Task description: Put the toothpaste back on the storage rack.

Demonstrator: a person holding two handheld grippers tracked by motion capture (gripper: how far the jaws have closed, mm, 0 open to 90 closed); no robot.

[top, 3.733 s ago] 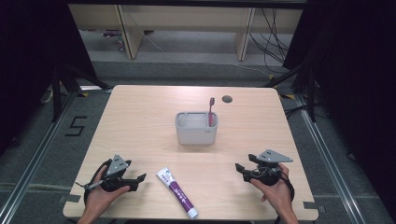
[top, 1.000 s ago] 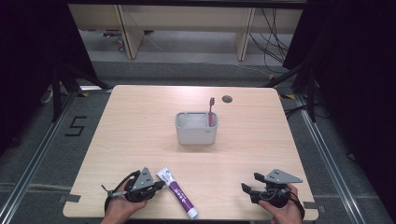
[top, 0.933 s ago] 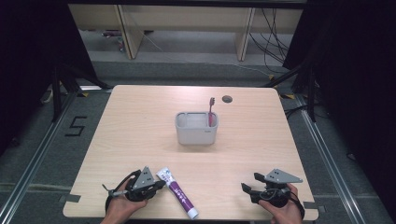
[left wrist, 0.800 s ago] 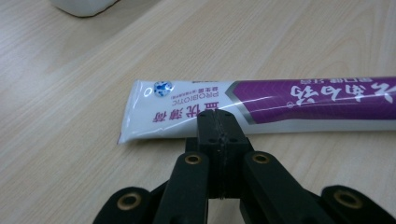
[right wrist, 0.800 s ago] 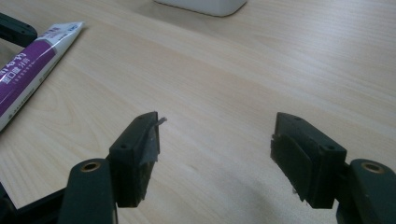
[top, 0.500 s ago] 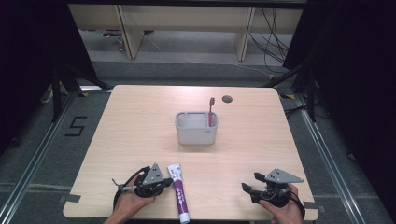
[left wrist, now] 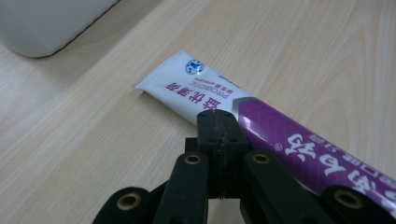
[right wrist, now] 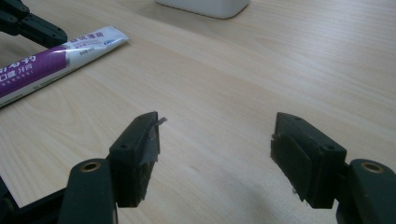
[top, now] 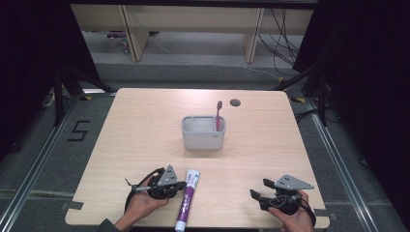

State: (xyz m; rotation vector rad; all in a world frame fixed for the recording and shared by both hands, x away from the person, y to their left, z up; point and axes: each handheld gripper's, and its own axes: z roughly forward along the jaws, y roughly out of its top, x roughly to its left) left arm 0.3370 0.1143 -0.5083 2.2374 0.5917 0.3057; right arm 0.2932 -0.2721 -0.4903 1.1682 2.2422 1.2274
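High view: pale wood table (top: 145, 125) | grey floor (top: 43, 154) | left gripper (left wrist: 218, 128) together | right gripper (right wrist: 215, 140) apart

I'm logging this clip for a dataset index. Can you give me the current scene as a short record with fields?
surface: wooden table
container: grey caddy, mid-table
in container: toothbrush, upright
loose item: toothpaste tube, flat near front edge
left hand-held gripper: jaws closed, touching the tube's side
right hand-held gripper: jaws open, empty, over bare table

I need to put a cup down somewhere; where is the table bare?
Bare: left and right of the grey holder, and between the toothpaste tube and right gripper. Crowded: the near edge, where the shut left gripper meets the tube.
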